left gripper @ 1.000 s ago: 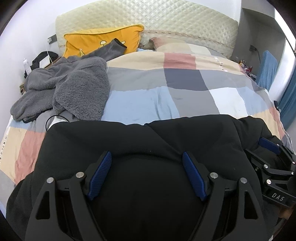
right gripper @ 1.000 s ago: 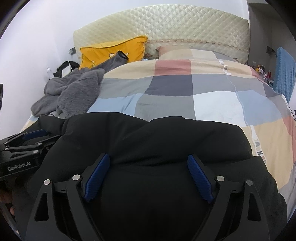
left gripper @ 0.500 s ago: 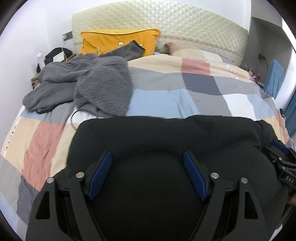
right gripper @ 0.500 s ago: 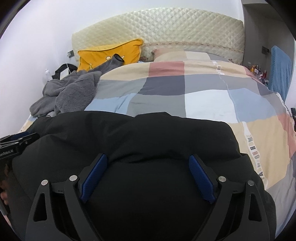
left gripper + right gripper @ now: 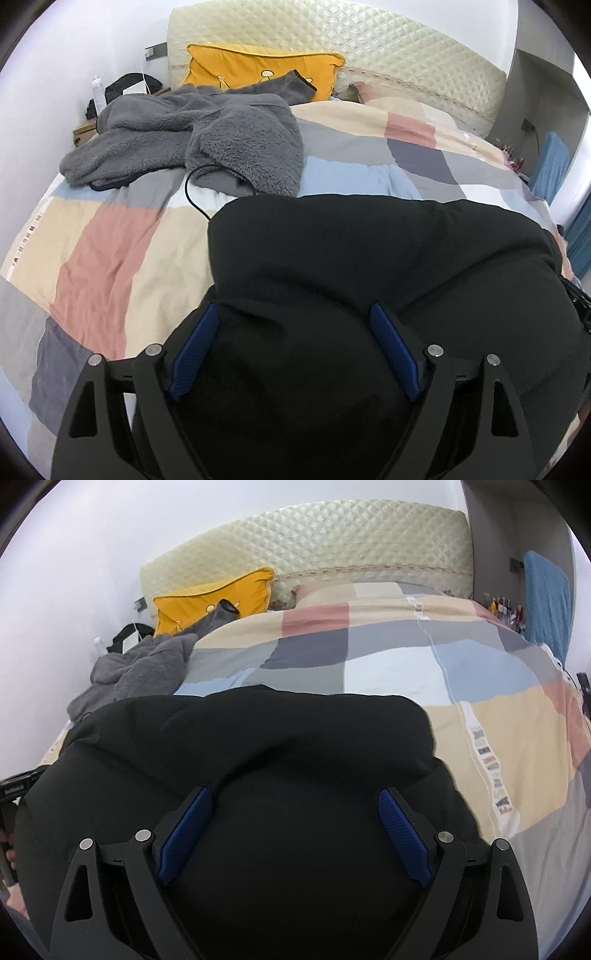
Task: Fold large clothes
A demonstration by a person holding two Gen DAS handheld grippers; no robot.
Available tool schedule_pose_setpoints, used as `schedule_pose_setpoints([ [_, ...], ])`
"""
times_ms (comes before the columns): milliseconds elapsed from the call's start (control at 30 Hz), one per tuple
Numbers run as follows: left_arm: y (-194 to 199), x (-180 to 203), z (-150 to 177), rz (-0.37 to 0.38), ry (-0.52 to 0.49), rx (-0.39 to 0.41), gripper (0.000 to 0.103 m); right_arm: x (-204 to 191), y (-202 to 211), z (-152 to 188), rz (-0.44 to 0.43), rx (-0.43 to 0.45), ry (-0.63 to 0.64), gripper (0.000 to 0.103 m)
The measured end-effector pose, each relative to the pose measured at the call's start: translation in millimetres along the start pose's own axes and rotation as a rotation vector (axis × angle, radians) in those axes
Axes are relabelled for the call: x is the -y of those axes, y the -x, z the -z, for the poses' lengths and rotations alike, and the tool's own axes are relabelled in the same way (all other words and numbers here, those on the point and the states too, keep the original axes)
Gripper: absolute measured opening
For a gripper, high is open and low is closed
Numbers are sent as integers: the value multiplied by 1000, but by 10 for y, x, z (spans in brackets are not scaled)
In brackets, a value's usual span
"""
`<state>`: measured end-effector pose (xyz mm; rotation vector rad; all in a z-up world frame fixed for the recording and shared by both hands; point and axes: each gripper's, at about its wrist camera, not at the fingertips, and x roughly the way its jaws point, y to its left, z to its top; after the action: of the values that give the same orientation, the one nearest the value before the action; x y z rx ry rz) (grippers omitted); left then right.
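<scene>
I have the bed [image 5: 122,236] filling both views, its patchwork duvet in pink, beige, grey and blue running up to a quilted cream headboard [image 5: 332,542]. Across the near end of it lies the black padded garment [image 5: 369,266], bulky and rounded, already doubled into a thick bundle that spreads from one claw to the other. Farther up the bed on the left sits a grey fleece garment [image 5: 207,147], crumpled and well apart from my work, with a thin black cable [image 5: 195,199] looping out from under it and a yellow cushion [image 5: 258,70] behind it against the headboard. My left claw [image 5: 291,339] is over the left part of the black bundle; its jaws are opening, the black fabric bulges up between the blue pads [image 5: 194,354], and I judge they are no longer pinching it. My right claw [image 5: 295,823] stands wide over the right part, black fabric swelling between its pads too, and I cannot see any real squeeze on it. I read this as the end of a fold: the layer is laid over and I am letting go. The next move calls for lifting both claws clear without dragging the slippery shell, then finding the next free edge, probably a side, and taking it with an even pinch from both claws so the padding folds flat rather than springing back.
</scene>
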<state>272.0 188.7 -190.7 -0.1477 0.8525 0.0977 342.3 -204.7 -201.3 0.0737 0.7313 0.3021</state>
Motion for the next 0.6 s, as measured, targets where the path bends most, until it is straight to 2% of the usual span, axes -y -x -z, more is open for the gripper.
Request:
schedule_pose_setpoints([
  [133, 209, 21, 5, -42, -30, 32, 86, 52, 252, -5, 47, 13, -12, 92],
  [200, 374, 71, -25, -48, -44, 36, 87, 42, 414, -35, 44, 26, -30, 92],
  [300, 715, 149, -96, -21, -51, 79, 90, -41, 802, -157, 31, 84, -47, 94],
  [400, 1079, 302, -192, -19, -89, 108, 98, -213, 1206, -318, 47, 132, -18, 103],
  [533, 1502, 413, -285, 50, -70, 111, 100, -443, 1706, -470, 38, 192, 30, 103],
  [600, 1803, 483, -300, 51, -76, 154, 101, -545, 1970, -495, 29, 221, 39, 103],
])
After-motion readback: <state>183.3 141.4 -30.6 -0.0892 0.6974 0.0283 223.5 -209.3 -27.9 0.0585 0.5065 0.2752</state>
